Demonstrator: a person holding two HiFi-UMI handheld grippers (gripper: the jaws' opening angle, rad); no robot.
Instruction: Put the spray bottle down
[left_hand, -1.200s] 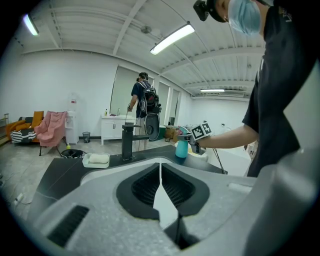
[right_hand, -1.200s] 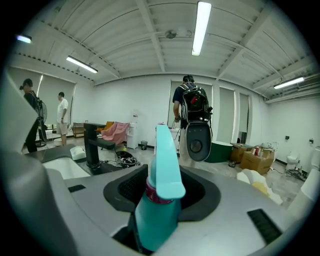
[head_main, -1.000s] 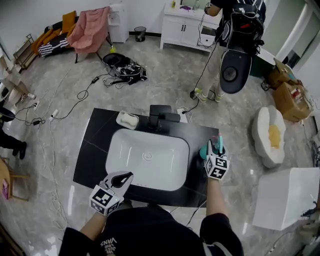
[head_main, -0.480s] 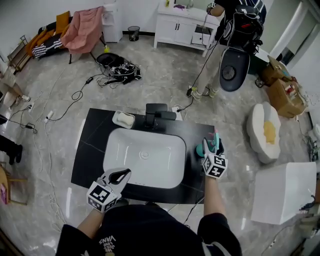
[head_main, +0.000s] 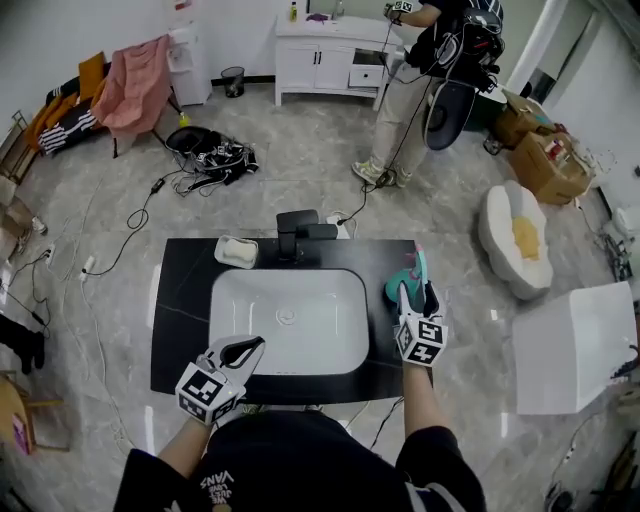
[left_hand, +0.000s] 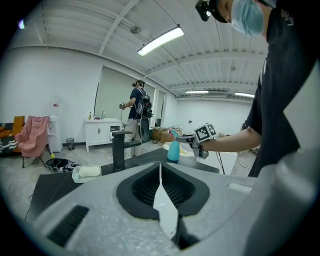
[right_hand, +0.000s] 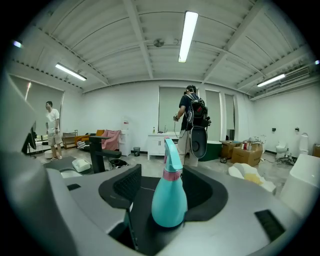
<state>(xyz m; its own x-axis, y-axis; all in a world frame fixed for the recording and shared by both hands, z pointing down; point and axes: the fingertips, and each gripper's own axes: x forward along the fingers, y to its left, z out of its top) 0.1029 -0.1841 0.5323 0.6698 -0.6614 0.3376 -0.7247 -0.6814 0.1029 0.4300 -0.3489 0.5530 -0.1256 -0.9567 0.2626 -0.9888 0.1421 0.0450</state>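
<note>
Spray bottle (head_main: 403, 287): teal, upright, on the black countertop (head_main: 180, 330) just right of the sink (head_main: 320, 340), near the sink's far right corner. Its base appears to rest on the countertop, though no view shows the contact clearly.

Right gripper (head_main: 416, 300): positioned right of the sink, with one jaw on either side of the bottle body. The jaws are closing. A gap shows between one pad and the bottle, so nothing is gripped.

Left gripper (head_main: 255, 348): at the near edge of the sink, towards its left. The jaws are closed tip to tip, with nothing between them.

Faucet (head_main: 297, 232): behind the sink, centre. Soap dish (head_main: 237, 251): behind the sink's far left corner
</note>
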